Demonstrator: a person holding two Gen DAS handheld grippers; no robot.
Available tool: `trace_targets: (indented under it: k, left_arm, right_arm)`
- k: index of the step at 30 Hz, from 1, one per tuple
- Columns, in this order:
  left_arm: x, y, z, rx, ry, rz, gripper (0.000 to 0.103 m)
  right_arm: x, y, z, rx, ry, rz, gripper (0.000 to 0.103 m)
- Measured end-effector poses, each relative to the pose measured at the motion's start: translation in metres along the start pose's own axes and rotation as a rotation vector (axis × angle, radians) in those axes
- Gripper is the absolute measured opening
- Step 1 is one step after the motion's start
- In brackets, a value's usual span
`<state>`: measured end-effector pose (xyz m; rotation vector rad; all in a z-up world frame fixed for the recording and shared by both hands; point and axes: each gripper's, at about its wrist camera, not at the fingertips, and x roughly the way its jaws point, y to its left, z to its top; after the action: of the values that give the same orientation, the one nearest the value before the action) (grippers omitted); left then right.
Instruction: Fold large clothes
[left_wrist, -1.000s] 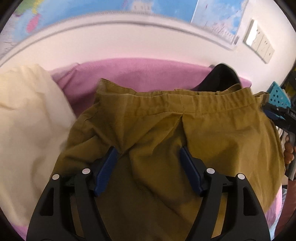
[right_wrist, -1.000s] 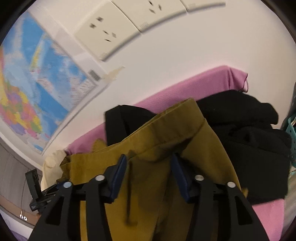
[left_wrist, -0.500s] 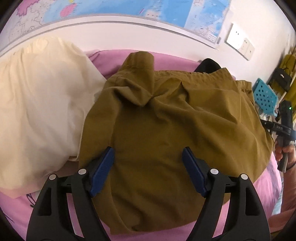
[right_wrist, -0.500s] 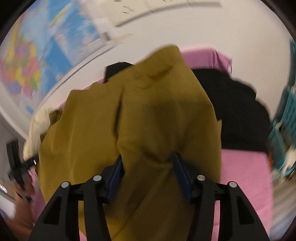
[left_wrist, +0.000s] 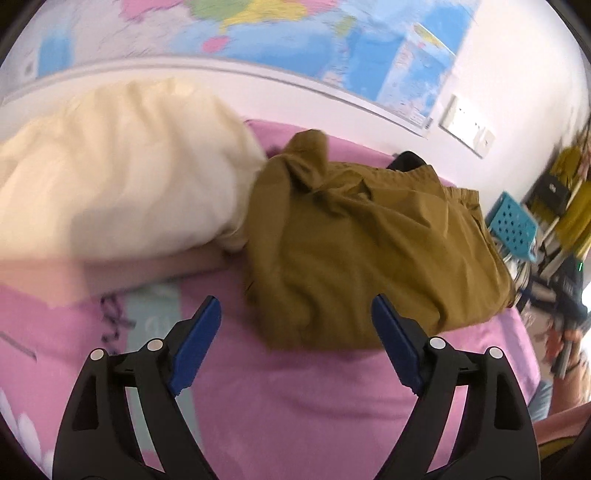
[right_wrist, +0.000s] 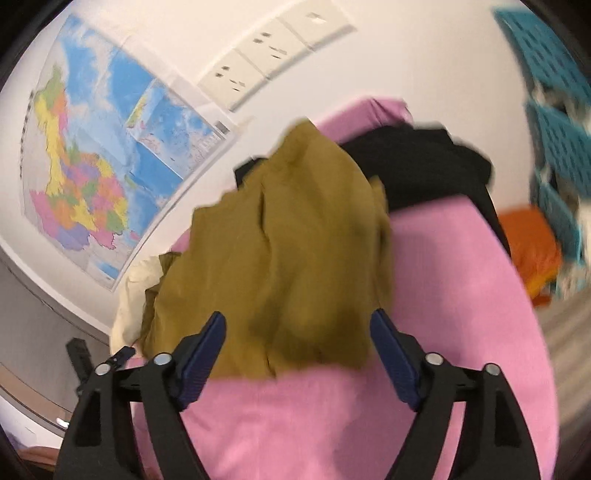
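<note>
Trousers (left_wrist: 369, 251), olive and bunched, lie on the pink bed (left_wrist: 314, 406) near its far edge. Left gripper (left_wrist: 295, 325) and right gripper (right_wrist: 297, 339) sit just short of them, jaws just opened wide, gripping nothing.

a bed with a pink sheet (left_wrist: 303, 406) carries everything. the olive-brown garment (left_wrist: 362, 251) lies bunched on it. against that garment's left edge sits a cream bundle of cloth (left_wrist: 122, 177); behind the garment, toward the wall, a black garment (right_wrist: 424, 166) lies on the sheet, partly under the olive one.
</note>
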<state>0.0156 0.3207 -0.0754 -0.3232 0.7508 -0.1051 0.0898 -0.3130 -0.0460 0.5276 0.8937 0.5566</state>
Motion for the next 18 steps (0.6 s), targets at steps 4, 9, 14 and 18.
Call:
trace_targets:
  k: [4,9,14,18]
  left_arm:
    - [0.014,0.011,-0.009,-0.052,0.049,-0.006,0.085]
    - [0.027,0.014,-0.016,-0.116,0.076,-0.057,0.088]
    - [0.049,-0.004,-0.010,-0.075,0.091,-0.061,0.095]
    - [0.069,-0.013,-0.004,-0.082,0.113,-0.089,0.097]
  right_arm:
    - [0.006,-0.016,-0.030,0.086,0.046,0.031,0.079]
    - [0.028,-0.017,-0.045,0.150,0.055,0.114,0.079]
    - [0.047,-0.015,-0.036,0.176,0.016,0.136,0.079]
    - [0.055,-0.015,-0.025,0.234,-0.044,0.173,0.081]
